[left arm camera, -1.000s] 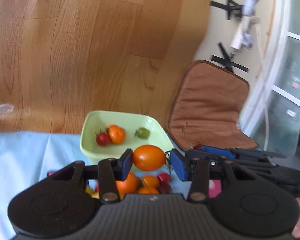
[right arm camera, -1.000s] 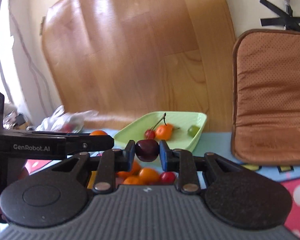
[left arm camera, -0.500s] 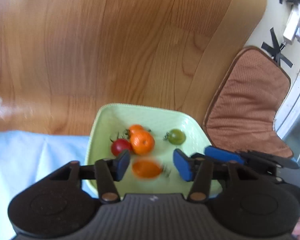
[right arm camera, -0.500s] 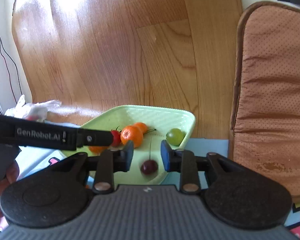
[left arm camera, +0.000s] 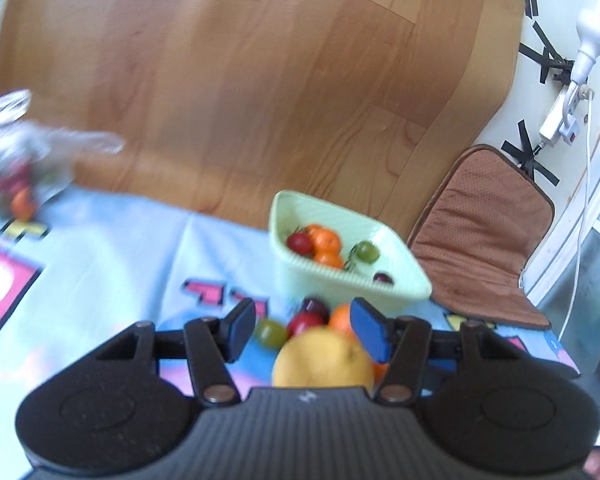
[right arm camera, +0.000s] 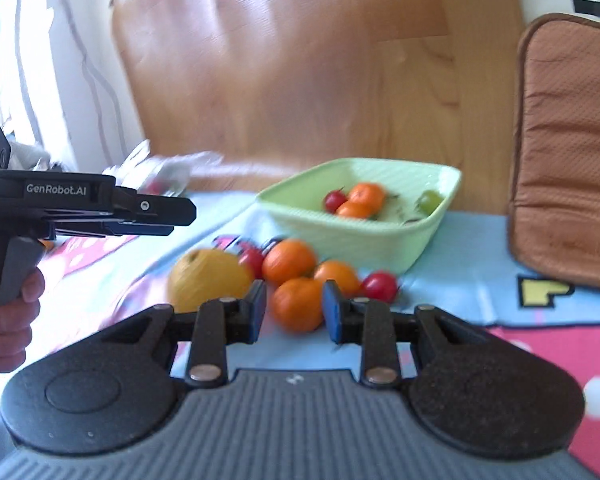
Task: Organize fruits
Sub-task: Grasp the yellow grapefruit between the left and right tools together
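Fruits [right arm camera: 296, 276] piled beside green basket [right arm camera: 352, 240] — left hand-held gripper [left arm camera: 302, 330], right hand-held gripper [right arm camera: 294, 312] both agape, empty.

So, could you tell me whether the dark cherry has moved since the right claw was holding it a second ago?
Yes. The dark cherry now lies inside the green basket, near its front wall.

Left tongs [left arm camera: 303, 330] and right tongs [right arm camera: 294, 310] — both agape, empty.

Pale green ribbed basket [right arm camera: 352, 232]; light blue cloth [left arm camera: 112, 248] with pink and yellow blocks; brown dotted cushion [right arm camera: 568, 140]; yellow fruit [right arm camera: 208, 276]; blue-padded gripper fingers [right arm camera: 332, 312].
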`<state>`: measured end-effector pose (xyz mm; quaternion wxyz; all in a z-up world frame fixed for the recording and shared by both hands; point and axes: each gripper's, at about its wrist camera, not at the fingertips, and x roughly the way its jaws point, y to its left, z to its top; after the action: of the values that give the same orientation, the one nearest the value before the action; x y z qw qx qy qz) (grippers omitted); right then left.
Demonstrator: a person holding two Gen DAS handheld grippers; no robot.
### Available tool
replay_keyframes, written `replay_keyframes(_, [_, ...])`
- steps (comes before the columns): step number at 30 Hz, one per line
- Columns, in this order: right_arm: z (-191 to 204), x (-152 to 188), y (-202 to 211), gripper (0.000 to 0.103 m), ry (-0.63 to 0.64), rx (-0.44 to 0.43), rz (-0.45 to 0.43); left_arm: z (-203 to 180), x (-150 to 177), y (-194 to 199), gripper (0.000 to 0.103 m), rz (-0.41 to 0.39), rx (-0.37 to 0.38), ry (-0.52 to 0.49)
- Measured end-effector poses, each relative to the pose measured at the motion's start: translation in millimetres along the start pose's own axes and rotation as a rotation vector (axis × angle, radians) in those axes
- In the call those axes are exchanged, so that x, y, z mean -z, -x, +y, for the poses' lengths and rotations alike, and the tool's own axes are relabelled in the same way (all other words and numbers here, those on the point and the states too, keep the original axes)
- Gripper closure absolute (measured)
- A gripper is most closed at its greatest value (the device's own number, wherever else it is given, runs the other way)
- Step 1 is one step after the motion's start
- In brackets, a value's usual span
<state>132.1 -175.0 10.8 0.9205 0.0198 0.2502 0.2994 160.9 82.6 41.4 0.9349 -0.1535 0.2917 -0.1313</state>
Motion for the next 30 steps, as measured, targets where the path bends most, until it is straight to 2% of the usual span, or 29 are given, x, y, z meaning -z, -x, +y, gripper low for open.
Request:
replay_keyframes(4, [17.9,6.6,3.3,0.067,0.032,-0.052,0.024,8.8,17.9,11.1,0.044,0.014,0.006,0.031])
replay_keyframes(6, [26.8,8.4,-0.6,0.055,0.069,-0.047,0.034,9.6,19.7,9.2,0.044,0.028,0.014,0.038])
replay_keyframes(7, [30.4,9.1,-2.8,0.052,0.082,-0.048,0.043,9.8,20.3,8.3,0.044,0.032,0.024,0.045])
replay_keyframes(10, [38.4,7.3,-12.6,0.044,0.111,-0.054,0.054,3.9,18.7,3.9,0.030,0.030,0.042,0.034])
replay_keyframes(11, [40.1,5.7,-17.6,0.040,0.123,-0.052,0.056,0.6,18.1,2.8,0.022,0.023,0.040,0.020])
replay_keyframes(12, [42.2,5.0,-21.4,0.037,0.136,-0.054,0.058,-3.2,16.8,0.8,0.020,0.018,0.044,0.003])
replay_keyframes(17, [48.2,3.3,-42.7,0.030,0.183,-0.043,0.097,-11.9,16.9,-17.2,0.020,0.050,0.047,-0.029])
replay_keyframes(19, [46.8,0.8,-48.7,0.031,0.164,-0.046,0.109,-10.9,20.0,-25.0,0.025,0.068,0.024,-0.019])
replay_keyframes(20, [46.4,-0.4,-50.6,0.036,0.157,-0.057,0.112,-9.3,22.3,-27.9,0.032,0.080,0.027,-0.008])
replay_keyframes(21, [46.7,-0.5,-50.7,0.036,0.154,-0.059,0.114,-7.5,24.5,-28.8,0.036,0.089,0.048,0.012])
replay_keyframes(25, [54.5,5.2,-38.2,0.037,0.157,-0.057,0.112,-13.5,33.7,-15.2,0.036,0.091,0.038,0.001])
replay_keyframes(30, [70.9,23.7,-6.4,0.037,0.174,-0.049,0.104,-24.5,55.6,13.7,0.036,0.103,0.061,0.011])
